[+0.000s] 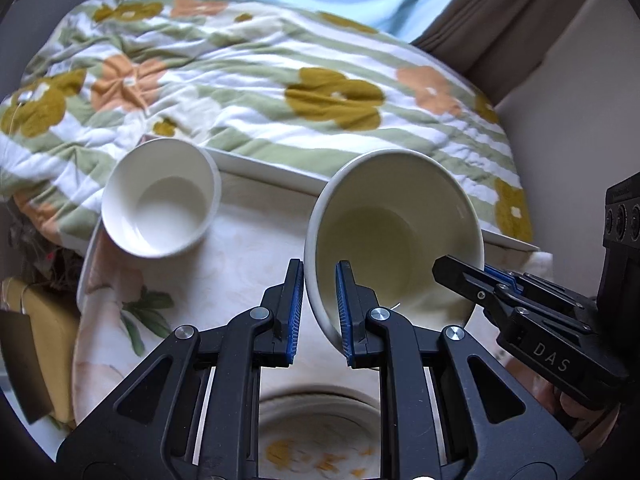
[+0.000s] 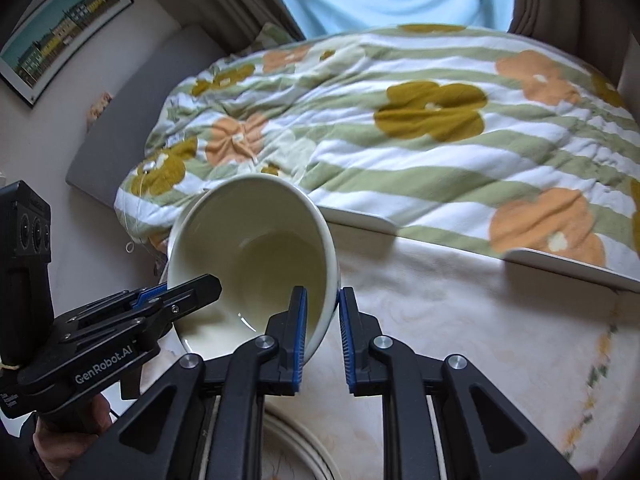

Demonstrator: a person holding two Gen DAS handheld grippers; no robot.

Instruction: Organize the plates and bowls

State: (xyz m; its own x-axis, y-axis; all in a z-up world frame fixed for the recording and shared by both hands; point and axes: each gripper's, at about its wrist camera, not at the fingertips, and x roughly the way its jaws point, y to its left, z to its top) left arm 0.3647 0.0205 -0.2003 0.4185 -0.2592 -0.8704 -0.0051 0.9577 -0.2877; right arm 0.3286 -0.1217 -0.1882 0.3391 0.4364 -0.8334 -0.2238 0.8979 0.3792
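Note:
A large cream bowl (image 1: 394,236) is held tilted above the table, its opening toward the cameras; it also shows in the right wrist view (image 2: 256,256). My left gripper (image 1: 320,308) is shut on its left rim, one finger inside, one outside. My right gripper (image 2: 323,312) is shut on its right rim and shows from the side in the left wrist view (image 1: 472,280). A smaller white bowl (image 1: 160,200) sits tilted at the table's far left edge. A plate with yellow and orange marks (image 1: 316,440) lies below my left gripper.
The table (image 2: 460,340) has a pale floral cloth. A bed with a green-striped flowered quilt (image 2: 420,120) runs right behind it. A framed picture (image 2: 60,36) hangs on the left wall. Brown curtains (image 1: 500,20) hang at the window.

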